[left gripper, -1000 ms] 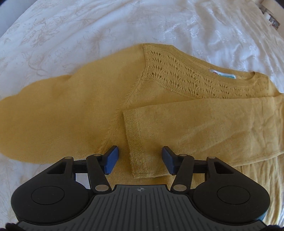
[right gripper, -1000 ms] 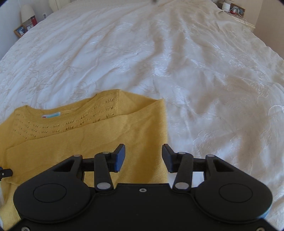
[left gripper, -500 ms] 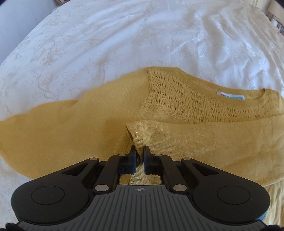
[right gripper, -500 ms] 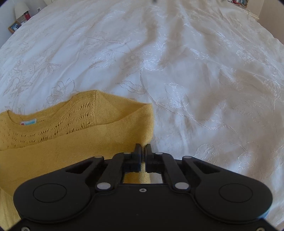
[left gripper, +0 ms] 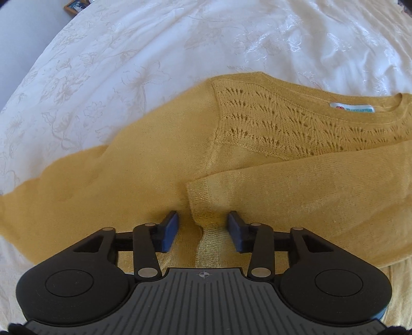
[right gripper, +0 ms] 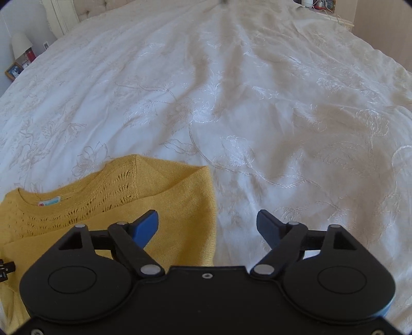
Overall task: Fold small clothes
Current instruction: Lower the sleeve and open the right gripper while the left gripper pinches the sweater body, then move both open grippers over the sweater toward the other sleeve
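Observation:
A mustard-yellow knit sweater (left gripper: 159, 165) lies flat on the white bedspread (left gripper: 128, 51), its lace yoke and neck label toward the far right. One sleeve is folded across the body, its cuff (left gripper: 206, 203) lying between my left fingers. My left gripper (left gripper: 203, 226) is open just above that cuff, holding nothing. In the right wrist view the sweater's folded right edge (right gripper: 203, 219) runs between my fingers. My right gripper (right gripper: 207, 224) is open wide over that edge, with one finger over the sweater and the other over the bedspread (right gripper: 257, 103).
The embroidered white bedspread stretches far beyond the sweater. A bedside table with a lamp (right gripper: 22, 45) and framed photo (right gripper: 14, 70) stands at the far left. Another nightstand with small items (right gripper: 319, 5) is at the far right corner.
Both grippers were open a second ago, shut on the sweater half a second ago, and have opened again. The sleeve cuff and folded edge lie released on the sweater.

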`<move>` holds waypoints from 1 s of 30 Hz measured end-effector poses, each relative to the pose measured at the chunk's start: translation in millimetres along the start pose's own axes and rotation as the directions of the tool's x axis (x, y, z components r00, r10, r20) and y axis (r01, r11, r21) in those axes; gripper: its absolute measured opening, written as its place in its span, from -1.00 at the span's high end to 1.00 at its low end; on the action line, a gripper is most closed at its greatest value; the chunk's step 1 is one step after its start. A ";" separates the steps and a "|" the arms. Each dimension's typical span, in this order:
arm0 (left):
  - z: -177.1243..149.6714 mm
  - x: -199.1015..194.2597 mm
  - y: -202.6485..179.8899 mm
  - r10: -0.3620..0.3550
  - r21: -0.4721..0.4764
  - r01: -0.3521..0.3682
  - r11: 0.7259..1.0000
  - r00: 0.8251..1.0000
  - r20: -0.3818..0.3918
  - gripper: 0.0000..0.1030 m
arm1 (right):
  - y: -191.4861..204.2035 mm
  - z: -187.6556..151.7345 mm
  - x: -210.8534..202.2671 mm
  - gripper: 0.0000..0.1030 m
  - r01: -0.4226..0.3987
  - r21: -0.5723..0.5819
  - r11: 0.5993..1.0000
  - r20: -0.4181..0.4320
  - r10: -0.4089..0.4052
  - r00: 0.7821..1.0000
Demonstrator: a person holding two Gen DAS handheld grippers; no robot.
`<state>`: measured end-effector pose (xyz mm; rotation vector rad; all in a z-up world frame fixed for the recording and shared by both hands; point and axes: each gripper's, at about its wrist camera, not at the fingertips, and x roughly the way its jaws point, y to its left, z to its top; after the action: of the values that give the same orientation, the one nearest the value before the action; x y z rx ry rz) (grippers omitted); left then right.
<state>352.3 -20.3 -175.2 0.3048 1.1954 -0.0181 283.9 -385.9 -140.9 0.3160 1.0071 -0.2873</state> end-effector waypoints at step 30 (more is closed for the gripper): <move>-151.9 -59.8 24.9 -0.117 -0.114 0.110 0.987 0.992 -0.054 -0.99 | -21.2 -140.8 -36.4 -0.19 -0.077 -0.136 0.988 -0.234 0.043 0.971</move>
<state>195.9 31.7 -165.0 0.1406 1.2677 -0.0419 148.1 -347.5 -182.1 0.2517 1.2388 -0.1228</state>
